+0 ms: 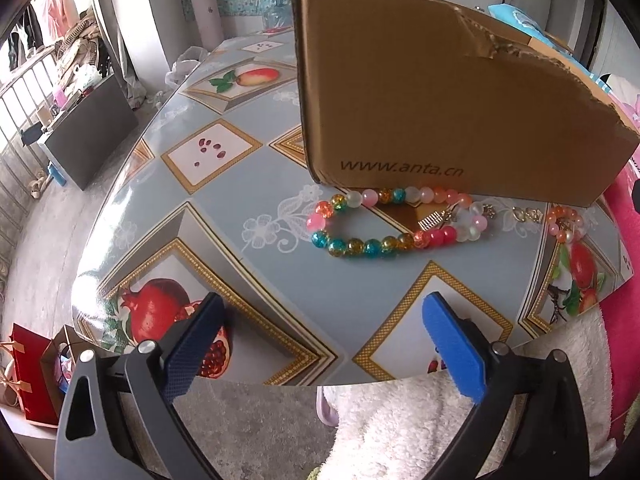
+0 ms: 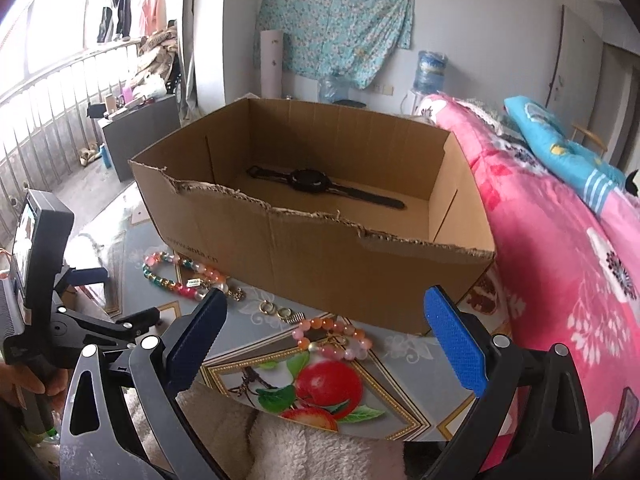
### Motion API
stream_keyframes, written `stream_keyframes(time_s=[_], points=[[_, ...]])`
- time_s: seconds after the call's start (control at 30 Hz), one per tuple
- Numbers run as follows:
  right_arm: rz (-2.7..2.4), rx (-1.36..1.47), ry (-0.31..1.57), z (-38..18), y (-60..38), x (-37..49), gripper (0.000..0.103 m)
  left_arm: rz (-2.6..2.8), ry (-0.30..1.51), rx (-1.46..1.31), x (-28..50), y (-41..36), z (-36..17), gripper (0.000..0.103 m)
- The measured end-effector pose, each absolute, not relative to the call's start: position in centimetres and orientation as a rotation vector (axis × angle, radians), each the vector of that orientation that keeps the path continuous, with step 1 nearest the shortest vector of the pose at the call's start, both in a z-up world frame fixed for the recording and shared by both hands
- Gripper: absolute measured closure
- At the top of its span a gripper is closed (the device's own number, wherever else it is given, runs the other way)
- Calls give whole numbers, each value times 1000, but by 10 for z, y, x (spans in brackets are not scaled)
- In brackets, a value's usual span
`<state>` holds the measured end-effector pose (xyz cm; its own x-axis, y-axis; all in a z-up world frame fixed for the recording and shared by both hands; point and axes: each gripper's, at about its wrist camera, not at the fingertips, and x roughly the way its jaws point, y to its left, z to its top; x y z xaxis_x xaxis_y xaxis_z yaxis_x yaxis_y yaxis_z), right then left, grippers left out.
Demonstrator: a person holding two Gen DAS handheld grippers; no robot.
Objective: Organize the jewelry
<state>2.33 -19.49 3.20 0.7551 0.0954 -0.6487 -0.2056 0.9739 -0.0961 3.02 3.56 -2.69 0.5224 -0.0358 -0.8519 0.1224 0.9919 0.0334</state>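
An open cardboard box (image 2: pixel 320 248) stands on the table with a black watch (image 2: pixel 320 184) lying inside. In front of it lie a multicoloured bead bracelet (image 1: pixel 384 220) (image 2: pixel 180 276), small gold earrings (image 1: pixel 528 214) (image 2: pixel 276 312) and a pink-and-orange bead bracelet (image 1: pixel 566 224) (image 2: pixel 332 338). My left gripper (image 1: pixel 323 304) hangs open over the table's near edge, short of the multicoloured bracelet. My right gripper (image 2: pixel 326 300) is open too, above the pink bracelet and holding nothing.
The table (image 1: pixel 240 184) wears a glossy fruit-print cover and curves away on the left. A pink floral blanket (image 2: pixel 560 260) lies right of the box. White fluffy fabric (image 1: pixel 420 420) sits below the near edge. A hand (image 2: pixel 24 384) holds the left gripper's handle.
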Motion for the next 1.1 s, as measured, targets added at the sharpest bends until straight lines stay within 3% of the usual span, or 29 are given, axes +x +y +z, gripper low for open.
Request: stream_keyframes(time_s=[0.47, 0.9, 1.03, 1.1], points=[[264, -113, 587, 47, -205, 11, 8, -106, 1038, 88, 33, 37, -27, 6], [446, 46, 739, 19, -205, 26, 8, -161, 976, 99, 32, 44, -29, 5], [520, 121, 776, 12, -194, 37, 18, -208, 909, -3, 33, 61, -19, 6], [543, 160, 795, 10, -189, 42, 25, -217, 873, -32, 35, 68, -12, 13]])
